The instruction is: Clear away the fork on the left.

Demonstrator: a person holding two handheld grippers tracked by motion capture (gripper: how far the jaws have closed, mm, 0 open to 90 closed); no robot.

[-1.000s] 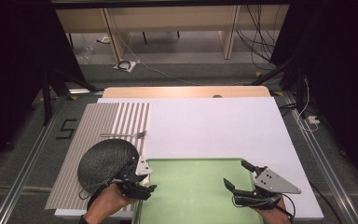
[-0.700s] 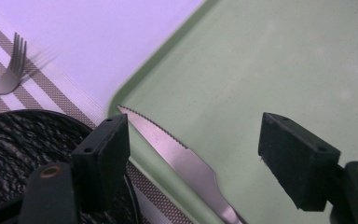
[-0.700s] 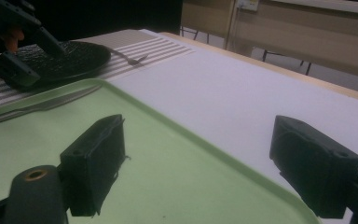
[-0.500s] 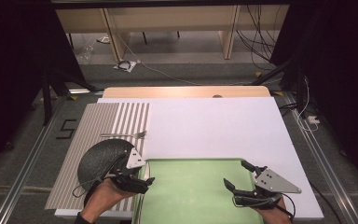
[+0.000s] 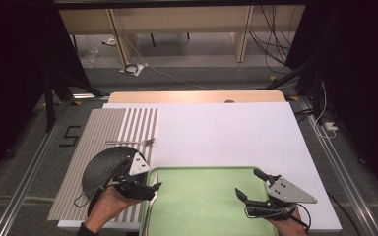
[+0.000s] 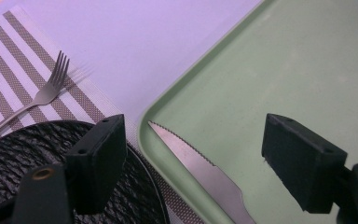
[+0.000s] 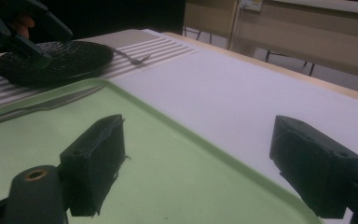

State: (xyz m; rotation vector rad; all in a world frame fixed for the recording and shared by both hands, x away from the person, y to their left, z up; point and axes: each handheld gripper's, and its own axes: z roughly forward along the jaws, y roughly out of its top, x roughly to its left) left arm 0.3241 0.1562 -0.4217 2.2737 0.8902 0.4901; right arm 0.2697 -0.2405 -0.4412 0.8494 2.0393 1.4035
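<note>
We note first what is obscured. In the high view the left gripper (image 5: 145, 189) and the hand (image 5: 109, 209) that carries it cover the near side of the black plate (image 5: 103, 167), and most of the knife (image 5: 151, 196) lies under the gripper; only a thin pale sliver can be made out along the tray's left rim there. In the left gripper view the knife (image 6: 205, 175) is cut off at the bottom edge, so its handle end cannot be assessed, and the fork (image 6: 42, 95) runs out of frame at the left. In the right gripper view the knife (image 7: 42, 106) is dim and its near end leaves the frame.

The knife is plain silver metal with a serrated edge and a pointed tip. It lies flat inside the green tray (image 5: 206, 206), close along the left rim, tip near the tray's far left corner. The plate, dark with a rough woven-looking texture, sits on the striped placemat (image 5: 103, 128) just outside that rim, and the fork lies on the mat beyond the plate.

The left gripper hovers over the tray's left edge; its jaws have just been opening and now stand wide apart, one over the plate and one over the tray. The knife lies on the tray between them, untouched by either pad. The right gripper (image 5: 251, 189) is over the tray's right part, jaws spread wide with nothing between them. The tray rests on the white table cover (image 5: 216, 132).
</note>
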